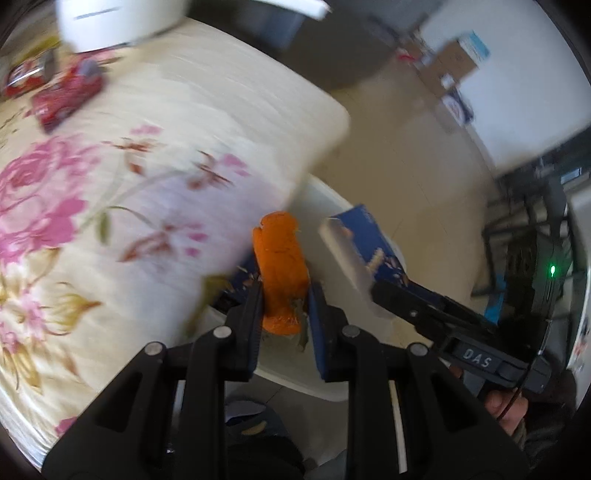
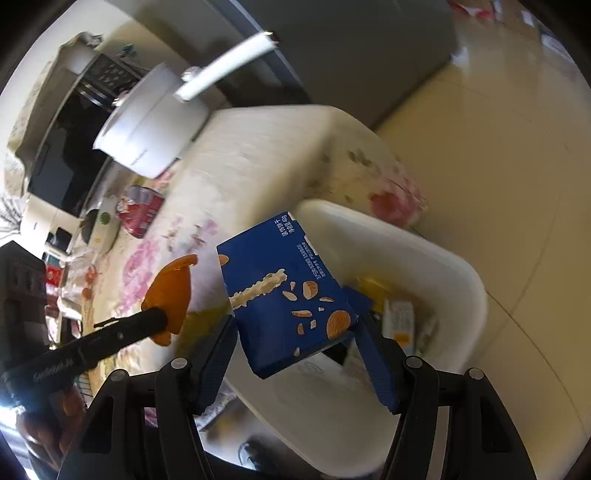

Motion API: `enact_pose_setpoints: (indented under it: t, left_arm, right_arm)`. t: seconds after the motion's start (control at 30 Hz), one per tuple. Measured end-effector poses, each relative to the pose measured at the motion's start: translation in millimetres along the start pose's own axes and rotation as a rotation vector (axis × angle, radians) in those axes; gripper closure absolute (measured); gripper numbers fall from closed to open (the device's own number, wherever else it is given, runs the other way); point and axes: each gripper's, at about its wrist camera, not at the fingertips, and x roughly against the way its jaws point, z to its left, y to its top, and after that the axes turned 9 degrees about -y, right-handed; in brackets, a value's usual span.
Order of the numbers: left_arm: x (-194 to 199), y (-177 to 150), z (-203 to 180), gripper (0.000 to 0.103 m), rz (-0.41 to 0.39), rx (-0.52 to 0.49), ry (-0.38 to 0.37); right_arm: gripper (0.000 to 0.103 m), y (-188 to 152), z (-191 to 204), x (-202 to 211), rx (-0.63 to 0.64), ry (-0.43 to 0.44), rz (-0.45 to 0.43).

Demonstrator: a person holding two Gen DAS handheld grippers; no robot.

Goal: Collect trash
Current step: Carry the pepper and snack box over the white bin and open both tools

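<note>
1. Left wrist view: the left gripper (image 1: 284, 295) comes up from 6 o'clock, and its two black fingers are squeezed tight on a piece of orange peel (image 1: 280, 266). The peel stands up between the pads.
2. Same view: the peel hangs over the near edge of a white plastic bin (image 1: 325, 199) that sits on the floor by the corner of the table.
3. Same view: the table has a cream cloth with pink flowers (image 1: 110, 184), and it fills the side from 8 to 11 o'clock. It looks blurry.
4. Same view: at 10 o'clock a red snack wrapper (image 1: 66, 98) lies on the cloth. At 12 o'clock stands a white pot (image 1: 118, 18).
5. Same view: at 3 o'clock the right gripper (image 1: 373, 284) reaches in and holds a blue cardboard snack box (image 1: 364, 236).
6. Right wrist view: the right gripper (image 2: 295, 343) pinches the blue box (image 2: 284, 295) between its blue pads, with its jaws set wide.
7. Same view: the box is tilted and hangs over the white bin (image 2: 458, 280). Small bits of trash lie inside the bin at 4 o'clock.
8. Same view: at 9 o'clock the left gripper (image 2: 162, 317) holds the orange peel (image 2: 173, 291) just beside the box.
9. Same view: the white pot (image 2: 147, 125) with a long handle sits at 11 o'clock.
</note>
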Motion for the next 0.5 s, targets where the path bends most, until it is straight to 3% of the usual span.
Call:
enact_pose_setpoints:
  t: [0.2,0.4,0.5]
  left_arm:
    - [-28.0,2.8,-15.2,0.077,0.044,-0.026,0.025]
    - [-34.4,2.9,-20.0,0.077,0.041,-0.032,0.044]
    - [-46.9,1.7,-22.7,0.071,0.057,-0.035,0.049]
  right_arm:
    - [0.035,-6.9,-24.6,-20.4,-0.103,-0.035,0.043]
    - [0.033,-9.0,-26.6,-36.5,-0.155,-0.005,0.054]
    - [0.030,-9.0,-25.9,-43.8,-0.174,0.024,0.062]
